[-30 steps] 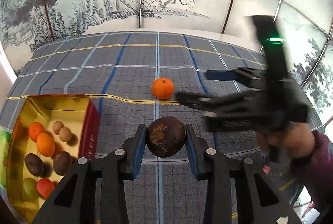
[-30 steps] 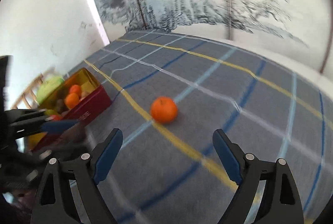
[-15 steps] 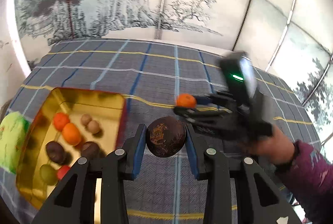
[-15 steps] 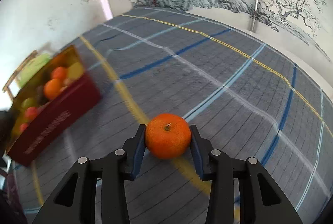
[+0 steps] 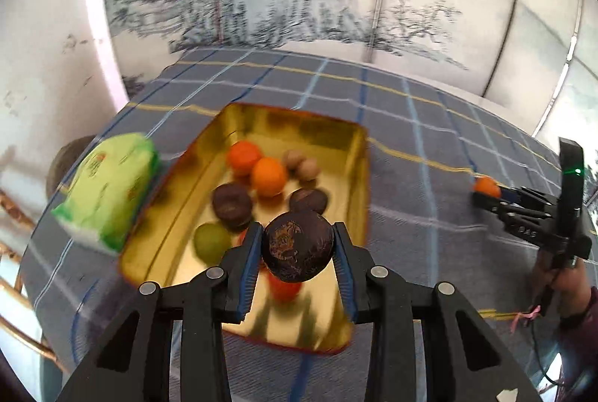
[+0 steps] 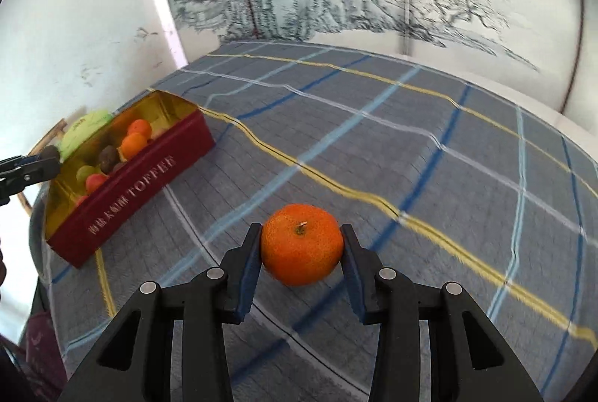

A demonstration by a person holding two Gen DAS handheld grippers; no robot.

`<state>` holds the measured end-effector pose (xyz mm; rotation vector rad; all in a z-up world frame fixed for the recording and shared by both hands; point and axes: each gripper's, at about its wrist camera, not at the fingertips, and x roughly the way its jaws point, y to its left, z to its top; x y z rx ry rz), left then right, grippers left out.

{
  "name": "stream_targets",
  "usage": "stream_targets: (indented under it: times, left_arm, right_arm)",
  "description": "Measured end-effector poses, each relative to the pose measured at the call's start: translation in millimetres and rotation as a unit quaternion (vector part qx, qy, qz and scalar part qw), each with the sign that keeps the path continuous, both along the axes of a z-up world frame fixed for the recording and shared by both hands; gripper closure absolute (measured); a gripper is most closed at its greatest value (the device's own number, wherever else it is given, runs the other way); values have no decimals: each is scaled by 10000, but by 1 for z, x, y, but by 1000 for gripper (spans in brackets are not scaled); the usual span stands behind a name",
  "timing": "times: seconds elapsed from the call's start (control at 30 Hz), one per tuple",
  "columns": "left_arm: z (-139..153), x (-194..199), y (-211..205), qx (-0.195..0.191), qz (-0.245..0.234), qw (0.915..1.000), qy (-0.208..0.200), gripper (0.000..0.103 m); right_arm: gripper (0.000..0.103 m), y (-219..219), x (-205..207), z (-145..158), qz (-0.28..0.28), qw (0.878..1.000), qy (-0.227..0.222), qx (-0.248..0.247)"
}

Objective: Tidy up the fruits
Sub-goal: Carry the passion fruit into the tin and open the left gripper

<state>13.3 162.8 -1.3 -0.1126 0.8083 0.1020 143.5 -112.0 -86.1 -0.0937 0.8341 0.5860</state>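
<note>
My left gripper (image 5: 298, 252) is shut on a dark brown wrinkled fruit (image 5: 298, 250) and holds it above the near part of the gold-lined red tin (image 5: 358, 159). The tin holds two oranges (image 5: 267, 176), dark fruits, small brown nuts, a green fruit (image 5: 213, 242) and red ones. My right gripper (image 6: 302, 245) is shut on an orange mandarin (image 6: 302, 244), low over the checked cloth; it also shows at the right of the left wrist view (image 5: 486, 186). The tin (image 6: 130, 192) lies to the mandarin's left in the right wrist view.
A green packet (image 5: 108, 192) lies just left of the tin, near the table's left edge. The blue-grey checked cloth (image 6: 411, 148) covers the table. A painted screen stands behind the table. The left gripper's tips (image 6: 26, 170) show at the left edge of the right wrist view.
My left gripper carried the dark fruit left, from over the cloth to above the tin. My right gripper closed on the mandarin and holds it.
</note>
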Motion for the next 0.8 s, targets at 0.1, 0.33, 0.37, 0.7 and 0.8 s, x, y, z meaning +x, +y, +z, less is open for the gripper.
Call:
stream_targets:
  times: [0.1,0.33,0.37,0.7,0.8]
  left_arm:
    - [-3,-6,12,-48,119,9999,18,70]
    - [-4,-4,15,-52,77,9999,-60,70]
    - [-4,-3,14,-53,54,9999,-73,70]
    - [-12,16,6,-87,-126,9999,-58,70]
    - [-15,21,6,-94,-139,9999,-18,70]
  right_arm:
    - [61,-1,-2,-6,-106,9999,30,-67]
    - [61,-3,-4,-6,-206,9998,-26,-73]
    - [61,-3,-4,-5,-221,9997,-30,-69]
    - [61,-1,-4,-5,-259,9995,-60,-165]
    - [61,-1,-3,-6,-274,9995,-34,-146]
